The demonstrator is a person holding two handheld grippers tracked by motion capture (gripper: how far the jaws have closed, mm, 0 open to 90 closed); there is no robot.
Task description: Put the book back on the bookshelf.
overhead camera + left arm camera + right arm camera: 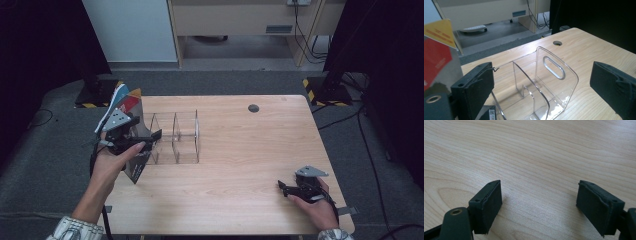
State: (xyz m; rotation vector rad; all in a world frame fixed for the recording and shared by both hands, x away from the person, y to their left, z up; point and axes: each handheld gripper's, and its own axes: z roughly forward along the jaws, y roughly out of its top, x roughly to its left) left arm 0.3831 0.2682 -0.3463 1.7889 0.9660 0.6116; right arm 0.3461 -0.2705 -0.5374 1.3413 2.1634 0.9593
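A clear acrylic divider rack [541,82] stands on the wooden table [240,165] directly ahead of the left gripper [541,85], framed between its widely spread jaws; its long axis runs left to right across the table in the high view, its upright panels set crosswise to that line. Just outside the left jaw leans a stack of booklets [437,52], red and yellow covers showing, tilted against the rack's near end. The right gripper [539,202] rests low at the table's near right edge, jaws spread over bare wood.
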